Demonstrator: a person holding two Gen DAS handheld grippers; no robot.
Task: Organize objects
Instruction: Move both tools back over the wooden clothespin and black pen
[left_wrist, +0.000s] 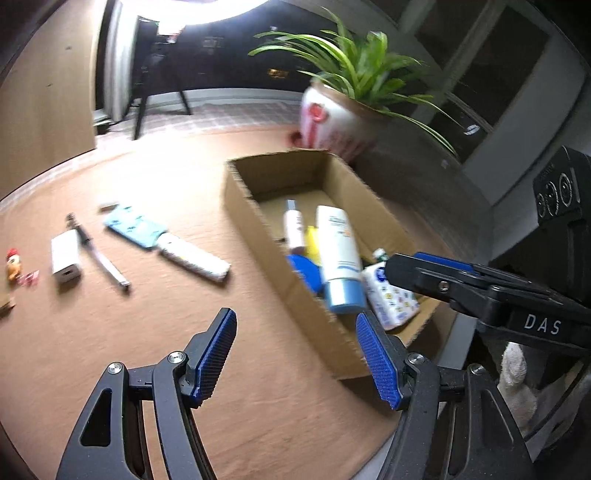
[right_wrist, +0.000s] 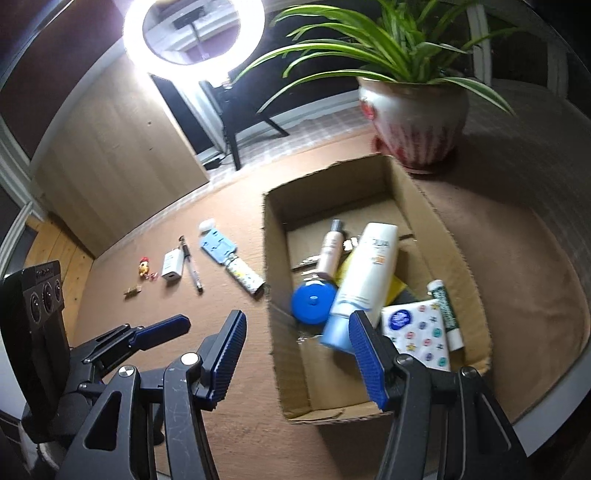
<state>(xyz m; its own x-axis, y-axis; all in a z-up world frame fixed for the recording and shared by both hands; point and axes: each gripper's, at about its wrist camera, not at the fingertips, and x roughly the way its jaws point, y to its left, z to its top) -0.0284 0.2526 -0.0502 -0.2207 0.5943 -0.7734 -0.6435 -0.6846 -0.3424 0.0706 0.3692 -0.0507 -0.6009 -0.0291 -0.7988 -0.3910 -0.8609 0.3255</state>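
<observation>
An open cardboard box (right_wrist: 271, 258) (left_wrist: 243, 210) stands on the brown table. Inside lie a white tube with a pale blue cap (right_wrist: 369, 273) (left_wrist: 338, 247), a slim bottle (right_wrist: 331, 247), a round blue lid (right_wrist: 314, 301), a patterned tissue pack (right_wrist: 417, 332) (left_wrist: 391, 299) and a green-and-white tube (right_wrist: 447, 314). My right gripper (right_wrist: 297, 354) hangs open over the box's near left corner with nothing between its blue pads. My left gripper (left_wrist: 297, 356) is open and empty above the table, just left of the box.
Left of the box lie a patterned white tube (left_wrist: 192, 258), a light blue card (left_wrist: 133, 225), a pen (left_wrist: 99, 251), a white charger (left_wrist: 66, 254) and a small toy (left_wrist: 13, 264). A potted plant (right_wrist: 417, 122) stands behind the box. A ring light (right_wrist: 194, 33) shines at the back.
</observation>
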